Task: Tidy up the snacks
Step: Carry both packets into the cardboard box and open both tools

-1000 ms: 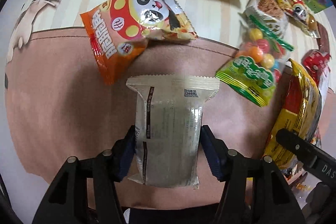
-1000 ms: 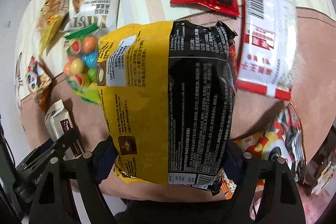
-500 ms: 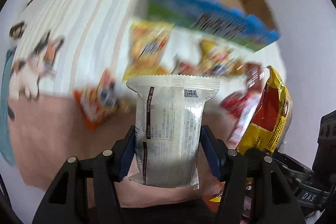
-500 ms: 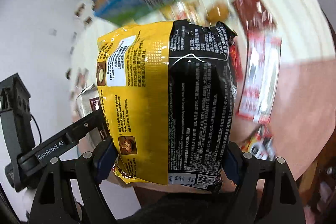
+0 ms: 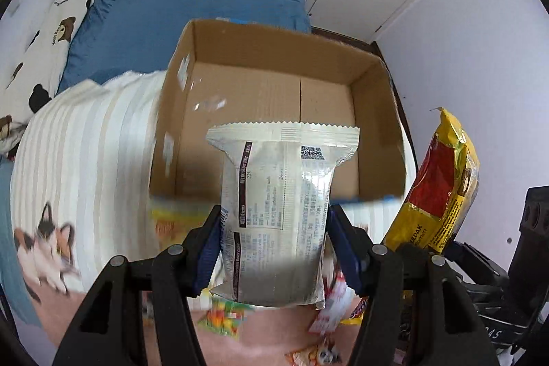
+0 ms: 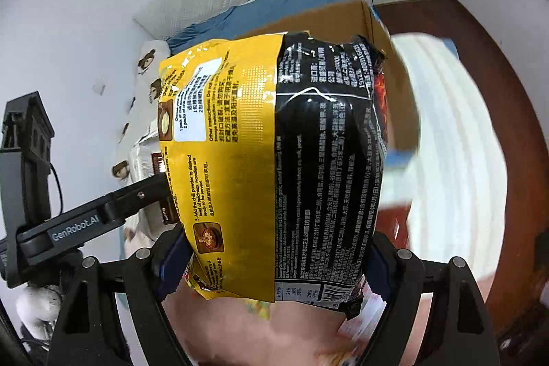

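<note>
Silver packet [image 5: 274, 215] clamped between left fingers [image 5: 207, 249], over box [image 5: 274, 84].

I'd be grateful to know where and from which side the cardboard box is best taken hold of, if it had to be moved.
Grip the cardboard box by its near wall's top edge, coming from above. It stands open-topped with thin upright walls, so one finger can slip inside, the other outside. It looks too wide to span.

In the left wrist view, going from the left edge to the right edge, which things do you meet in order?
Bear-print pillow → blue pillow → cardboard box → silver packet held by the left gripper → yellow noodle bag.
</note>
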A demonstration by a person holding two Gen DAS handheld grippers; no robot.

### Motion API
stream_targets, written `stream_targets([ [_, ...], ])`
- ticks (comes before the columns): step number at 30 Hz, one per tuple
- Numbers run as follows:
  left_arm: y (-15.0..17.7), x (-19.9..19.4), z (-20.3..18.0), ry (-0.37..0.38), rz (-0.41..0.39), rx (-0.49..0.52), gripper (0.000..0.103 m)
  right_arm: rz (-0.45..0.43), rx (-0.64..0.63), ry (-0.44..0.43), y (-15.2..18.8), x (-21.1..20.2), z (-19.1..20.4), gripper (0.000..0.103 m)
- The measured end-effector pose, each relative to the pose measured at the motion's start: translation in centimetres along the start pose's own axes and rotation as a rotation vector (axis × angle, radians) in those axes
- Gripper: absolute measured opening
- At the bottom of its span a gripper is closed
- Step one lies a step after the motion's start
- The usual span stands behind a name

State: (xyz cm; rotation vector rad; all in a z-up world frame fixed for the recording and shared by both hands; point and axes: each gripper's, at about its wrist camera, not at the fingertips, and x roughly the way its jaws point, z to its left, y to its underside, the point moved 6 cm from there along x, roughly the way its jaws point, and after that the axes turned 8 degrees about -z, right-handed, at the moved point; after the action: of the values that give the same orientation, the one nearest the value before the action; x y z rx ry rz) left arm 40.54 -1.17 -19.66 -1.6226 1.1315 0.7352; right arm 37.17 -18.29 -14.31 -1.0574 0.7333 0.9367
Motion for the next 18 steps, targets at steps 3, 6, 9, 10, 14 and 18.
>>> stream_targets([
  [3, -3.3, 2.7, 0.3, -0.006, 0.029, -0.017, 0.057, 0.022, -0.02, 0.024, -3.6, 2.0, 0.2, 0.086],
  [6, -5.5, 5.3, 0.7, -0.024, 0.057, -0.031, 0.057, 0.058, -0.046, 0.064, -7.0, 5.7, -0.7, 0.086],
  [9, -7.4, 8.8, 1.5, -0.042, 0.096, -0.039, 0.057, 0.115, -0.041, 0.082, -8.8, 10.1, -2.0, 0.086],
  [10, -7.8, 10.0, 1.7, -0.049, 0.111, -0.038, 0.057, 0.138, -0.044, 0.09, -9.3, 11.9, -2.4, 0.086],
  [14, -8.9, 14.2, 2.5, -0.052, 0.172, -0.059, 0.057, 0.198, -0.057, 0.131, -10.1, 17.8, -4.6, 0.086],
  [18, -9.8, 17.7, 2.9, -0.055, 0.218, -0.057, 0.057, 0.242, -0.065, 0.16, -10.2, 21.7, -6.3, 0.086],
])
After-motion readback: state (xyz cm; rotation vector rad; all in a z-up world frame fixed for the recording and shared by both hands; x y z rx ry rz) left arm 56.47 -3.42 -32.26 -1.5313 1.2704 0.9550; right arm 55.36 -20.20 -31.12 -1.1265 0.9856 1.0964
